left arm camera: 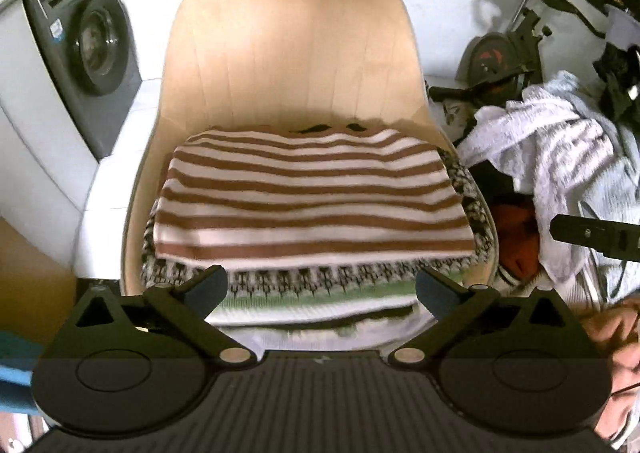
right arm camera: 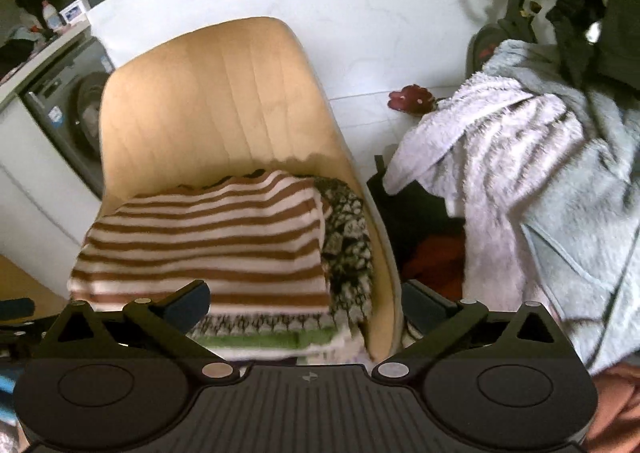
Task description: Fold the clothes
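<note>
A folded brown-and-white striped sweater (left arm camera: pixel 312 197) (right arm camera: pixel 216 241) tops a stack of folded clothes on the seat of a tan chair (left arm camera: pixel 288 49) (right arm camera: pixel 216 93). Under it lies a black-and-white patterned knit with a green band (left arm camera: pixel 320 285) (right arm camera: pixel 348 237). My left gripper (left arm camera: pixel 322 289) hangs above the stack's front edge, open, nothing between its fingers. My right gripper (right arm camera: pixel 308 305) hovers over the stack's front right corner, open and empty too. One right fingertip (left arm camera: pixel 592 235) shows at the right edge of the left wrist view.
A heap of unfolded laundry, white fleece and pale blue robe (left arm camera: pixel 560 157) (right arm camera: pixel 520 173), lies right of the chair, with red cloth (left arm camera: pixel 516 241) (right arm camera: pixel 436 261) beneath. A grey washing machine (left arm camera: pixel 84 49) (right arm camera: pixel 68 117) stands at left. A hand (left arm camera: pixel 616 337) shows at lower right.
</note>
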A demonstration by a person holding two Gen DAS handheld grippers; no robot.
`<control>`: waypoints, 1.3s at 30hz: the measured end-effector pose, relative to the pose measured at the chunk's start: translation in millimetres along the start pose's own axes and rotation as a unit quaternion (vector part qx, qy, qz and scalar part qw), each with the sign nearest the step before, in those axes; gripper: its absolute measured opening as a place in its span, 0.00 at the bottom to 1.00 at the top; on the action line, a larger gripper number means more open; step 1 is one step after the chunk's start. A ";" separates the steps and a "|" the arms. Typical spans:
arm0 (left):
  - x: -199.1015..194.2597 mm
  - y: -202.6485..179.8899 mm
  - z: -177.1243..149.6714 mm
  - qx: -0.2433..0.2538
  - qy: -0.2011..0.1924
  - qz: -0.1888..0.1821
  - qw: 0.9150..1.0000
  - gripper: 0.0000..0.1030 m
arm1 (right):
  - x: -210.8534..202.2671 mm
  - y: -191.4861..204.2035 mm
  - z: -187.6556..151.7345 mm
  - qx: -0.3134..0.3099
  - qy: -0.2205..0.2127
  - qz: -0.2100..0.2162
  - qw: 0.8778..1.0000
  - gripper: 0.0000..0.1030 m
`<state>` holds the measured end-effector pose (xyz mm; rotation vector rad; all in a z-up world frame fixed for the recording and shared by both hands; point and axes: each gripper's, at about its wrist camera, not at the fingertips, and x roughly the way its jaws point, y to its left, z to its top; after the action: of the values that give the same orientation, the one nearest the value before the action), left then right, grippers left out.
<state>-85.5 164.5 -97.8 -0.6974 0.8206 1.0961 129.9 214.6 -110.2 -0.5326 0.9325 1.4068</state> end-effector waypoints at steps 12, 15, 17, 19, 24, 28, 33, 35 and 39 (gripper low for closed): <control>-69.7 -4.4 -51.8 -0.002 -0.013 -0.022 1.000 0.99 | -90.8 29.6 -70.1 -0.006 -0.007 -0.047 0.999 0.99; -83.5 0.4 -63.7 0.032 -0.006 -0.009 0.999 0.99 | -112.5 49.5 -89.7 -0.006 -0.013 -0.072 0.997 0.99; -95.8 8.4 -72.7 0.048 -0.013 -0.006 0.999 0.99 | -125.2 63.3 -103.7 -0.001 -0.009 -0.080 0.997 0.99; -108.5 18.5 -82.5 0.056 -0.020 -0.011 0.998 0.99 | -137.2 75.6 -117.8 0.008 -0.005 -0.085 0.996 0.99; -124.0 31.0 -107.6 0.072 0.000 -0.019 0.997 0.99 | -169.8 103.5 -154.4 0.027 -0.005 -0.104 0.994 0.99; -134.1 32.5 -126.7 0.085 0.011 -0.033 0.996 0.99 | -194.6 115.8 -182.1 0.036 -0.013 -0.130 0.991 0.99; -152.5 27.6 -141.4 0.090 0.005 -0.053 0.994 0.99 | -217.5 122.3 -208.8 0.045 -0.019 -0.144 0.988 0.99; -158.1 24.8 -145.0 0.090 -0.003 -0.056 0.994 0.99 | -225.3 120.3 -215.5 0.050 -0.022 -0.146 0.988 0.99; -167.3 16.8 -152.2 0.087 -0.016 -0.051 0.995 0.99 | -237.2 115.3 -224.8 0.047 -0.030 -0.151 0.987 0.99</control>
<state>-174.0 -35.4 -37.7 -0.5683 0.8336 0.9295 -12.4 -88.8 -21.6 -0.5331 0.8274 1.0943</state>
